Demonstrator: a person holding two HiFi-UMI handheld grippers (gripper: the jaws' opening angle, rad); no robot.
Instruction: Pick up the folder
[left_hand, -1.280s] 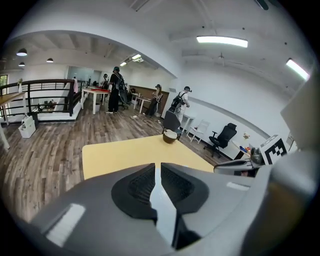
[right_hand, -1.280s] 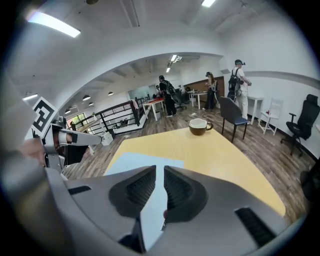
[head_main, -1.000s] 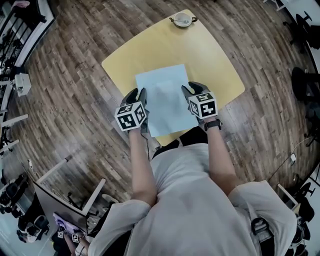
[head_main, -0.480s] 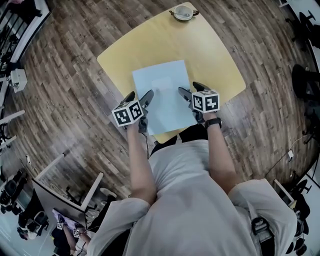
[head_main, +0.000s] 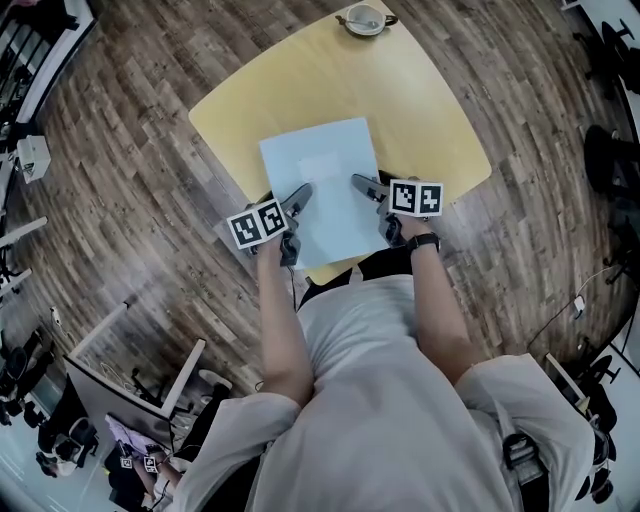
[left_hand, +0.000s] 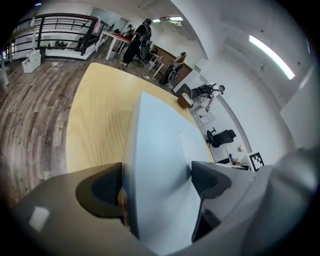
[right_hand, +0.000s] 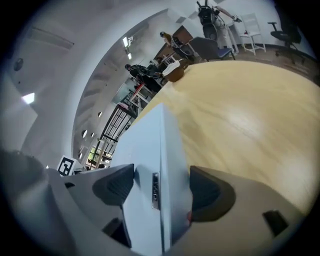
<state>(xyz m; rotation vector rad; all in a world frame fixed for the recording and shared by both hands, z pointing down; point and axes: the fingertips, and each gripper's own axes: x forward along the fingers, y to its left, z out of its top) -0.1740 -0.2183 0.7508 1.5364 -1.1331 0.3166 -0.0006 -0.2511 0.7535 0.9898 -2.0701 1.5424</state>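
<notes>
A light blue folder (head_main: 320, 170) lies flat on the yellow table (head_main: 420, 100), its near end by the table's front corner. My left gripper (head_main: 288, 197) is at the folder's near left edge and my right gripper (head_main: 368, 183) at its near right edge. In the left gripper view the folder (left_hand: 160, 150) runs between the jaws of the left gripper (left_hand: 157, 180), which are opening, with a gap at the pads. In the right gripper view the folder's edge (right_hand: 150, 140) stands between the opening jaws of the right gripper (right_hand: 160, 187), unpressed.
A cup on a saucer (head_main: 365, 18) sits at the table's far corner, also seen as the cup (left_hand: 185, 101) and the cup (right_hand: 175, 72). Wooden floor surrounds the table. Office chairs, desks, a railing and people stand in the background.
Both grippers have sunk toward the table and rolled. Their jaws have spread wider and now straddle the folder's near side edges.
</notes>
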